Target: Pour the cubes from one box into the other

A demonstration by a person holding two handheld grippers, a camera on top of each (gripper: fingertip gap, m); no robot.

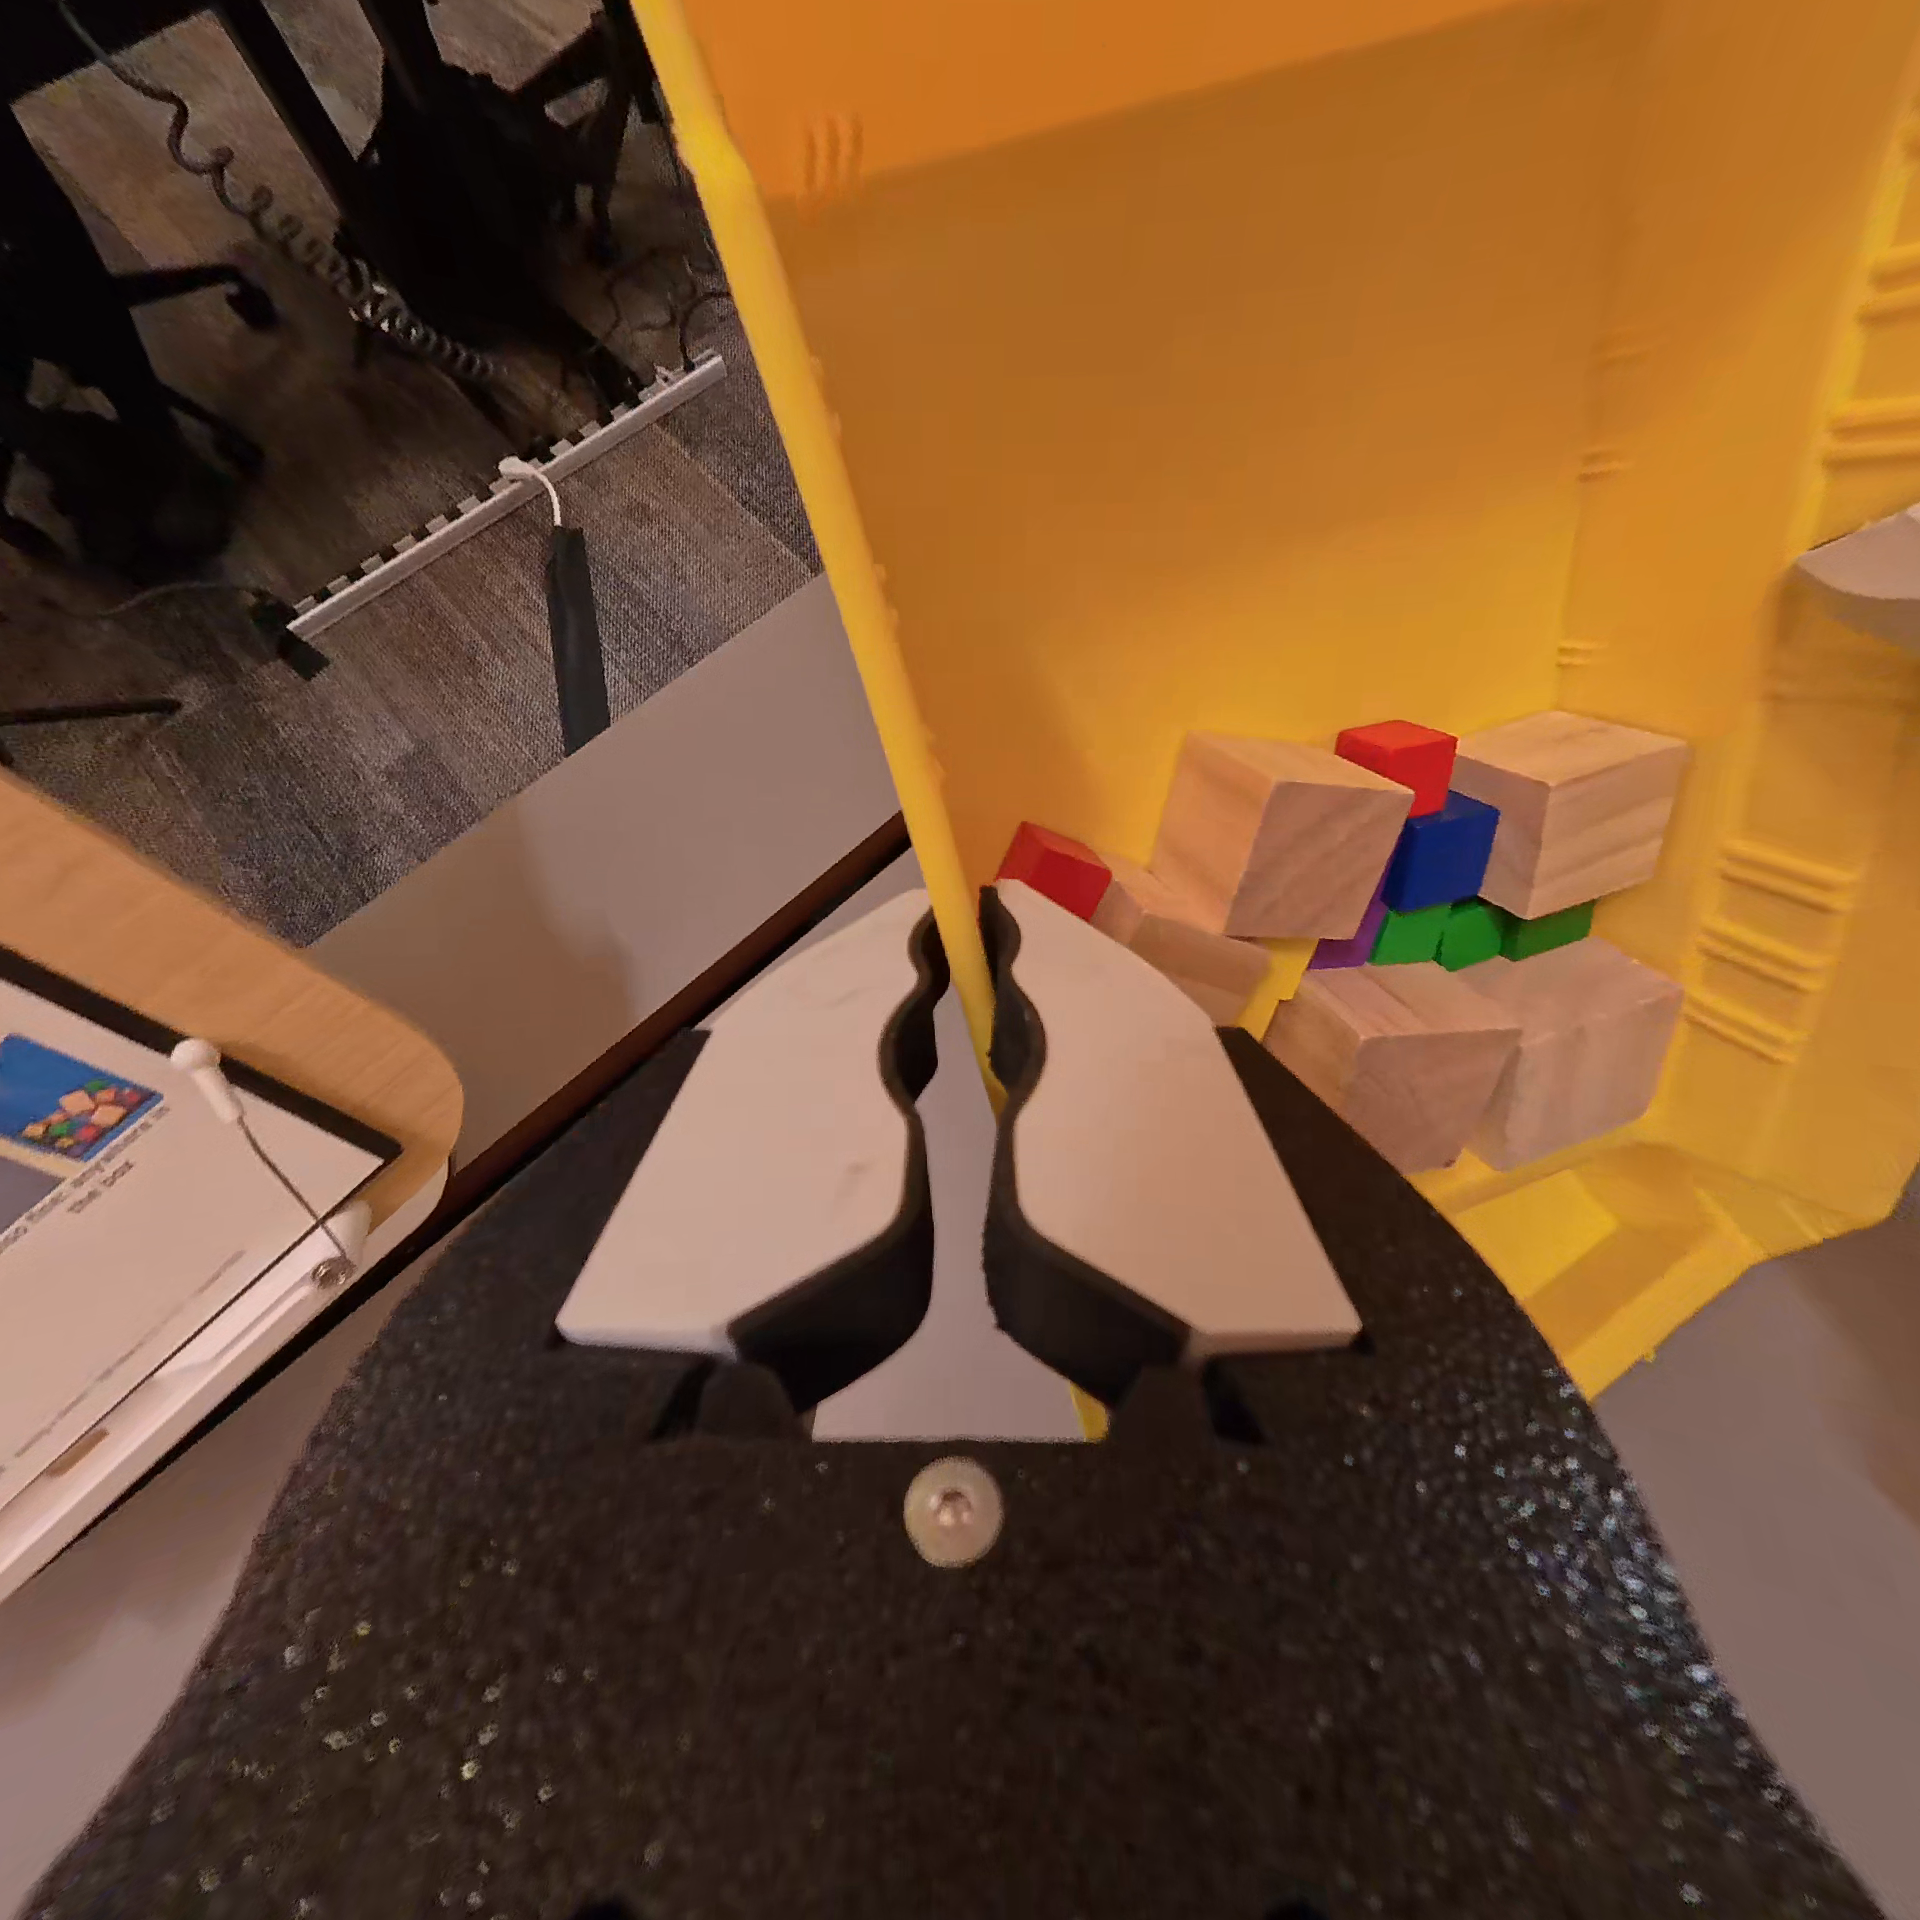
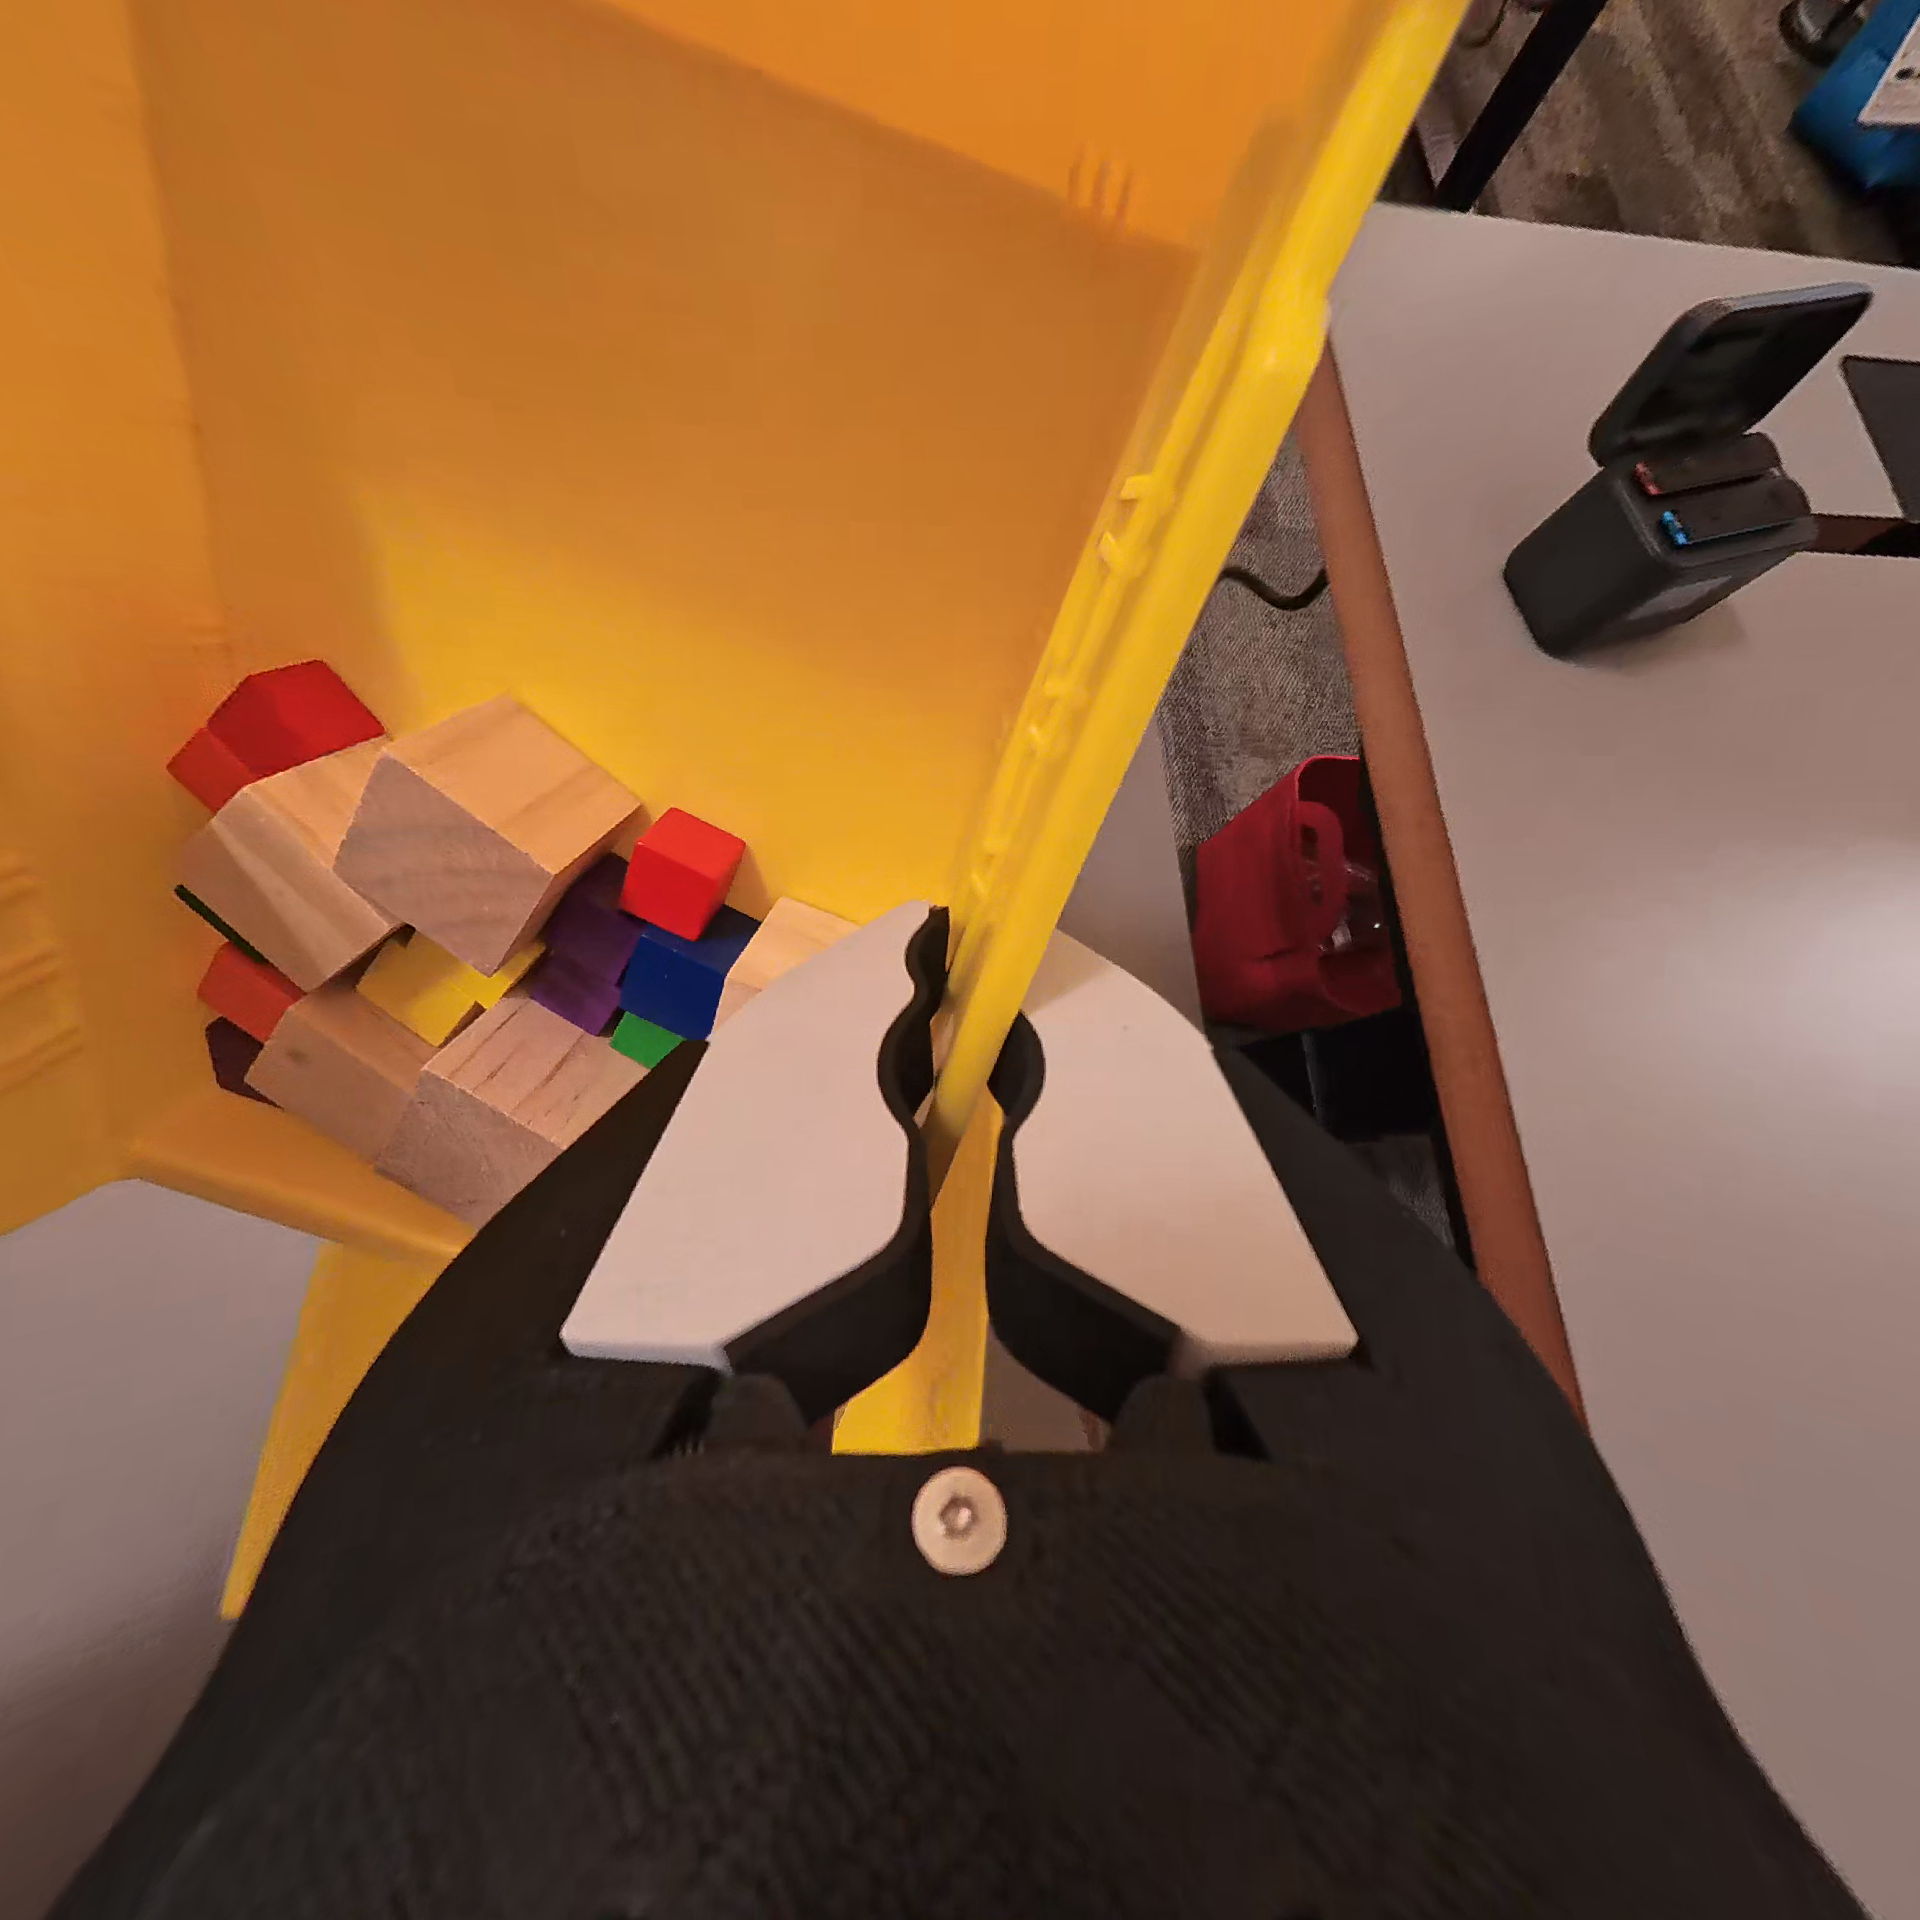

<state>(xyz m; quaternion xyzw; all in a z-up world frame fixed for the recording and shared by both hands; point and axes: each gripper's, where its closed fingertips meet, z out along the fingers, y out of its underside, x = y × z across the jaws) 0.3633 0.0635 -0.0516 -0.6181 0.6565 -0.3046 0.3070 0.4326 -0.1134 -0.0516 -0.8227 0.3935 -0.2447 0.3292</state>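
Observation:
A yellow box [image 1: 1247, 468] is held tilted, its open inside facing both cameras; it also shows in the right wrist view [image 2: 675, 416]. My left gripper [image 1: 961, 925] is shut on the box's left wall edge. My right gripper [image 2: 951, 925] is shut on its right wall edge. Several cubes, large plain wooden ones [image 1: 1283, 847] and small red, blue, green and purple ones [image 1: 1439, 847], lie piled in the box's lower corner. In the right wrist view the pile [image 2: 478, 831] lies at the lower left. A second box is not in view.
A grey table [image 2: 1714, 935] lies under and to the right. A dark case with its lid open [image 2: 1683, 488] stands on it. A tablet [image 1: 156, 1226] lies on a wooden surface at the left. Carpet, cables and chair legs [image 1: 312, 312] lie beyond. A red object [image 2: 1299, 894] sits below the table edge.

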